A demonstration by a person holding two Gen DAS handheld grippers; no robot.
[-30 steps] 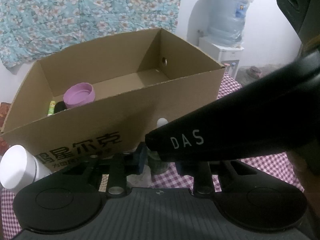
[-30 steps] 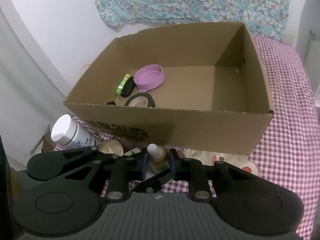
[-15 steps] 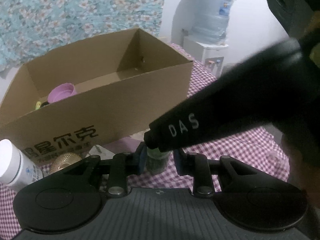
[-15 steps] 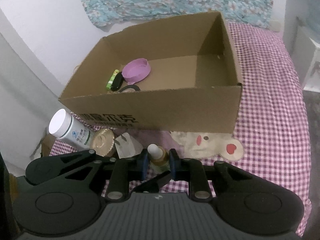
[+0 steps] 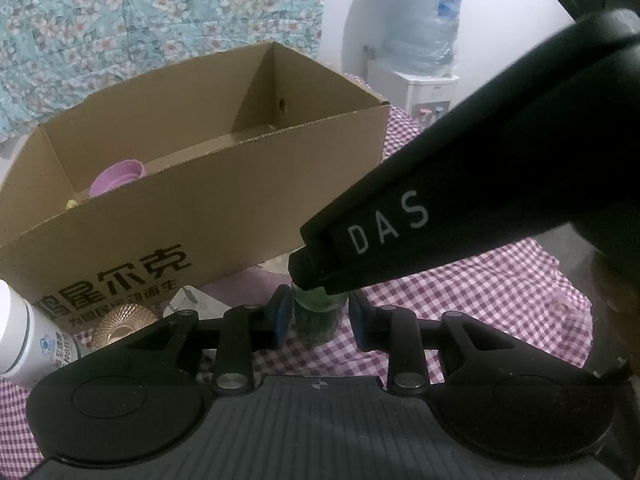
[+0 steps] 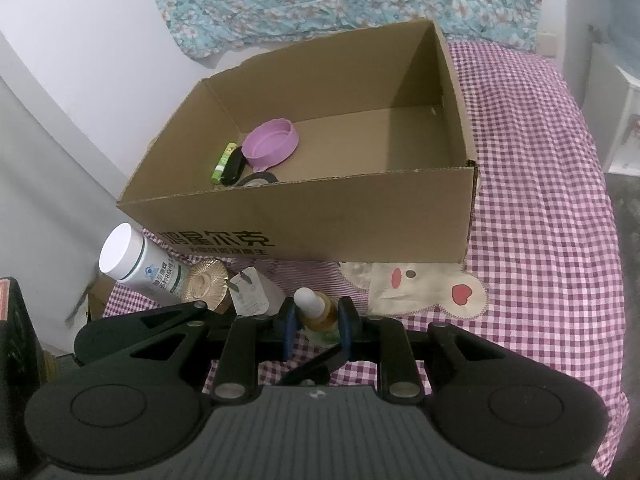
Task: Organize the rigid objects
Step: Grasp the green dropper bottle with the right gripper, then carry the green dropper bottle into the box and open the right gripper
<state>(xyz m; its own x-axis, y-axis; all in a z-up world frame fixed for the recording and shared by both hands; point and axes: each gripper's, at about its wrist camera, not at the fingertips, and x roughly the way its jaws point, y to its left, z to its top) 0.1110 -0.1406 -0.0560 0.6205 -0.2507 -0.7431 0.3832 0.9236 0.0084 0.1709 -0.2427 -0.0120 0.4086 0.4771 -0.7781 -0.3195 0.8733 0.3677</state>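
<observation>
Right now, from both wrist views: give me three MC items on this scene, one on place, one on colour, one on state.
1. Where is the white-capped bottle?
A. inside the cardboard box
B. outside the box, by its front wall
C. in the left gripper

2. What colour is the bowl in the cardboard box?
A. purple
B. red
C. black

3. What is the right gripper doing?
A. open over the box
B. shut on nothing
C. shut on the small bottle

Key: 1 B, it lies on the checked cloth before the box; 2 A, plainly purple; 3 C, both pads press its sides.
</observation>
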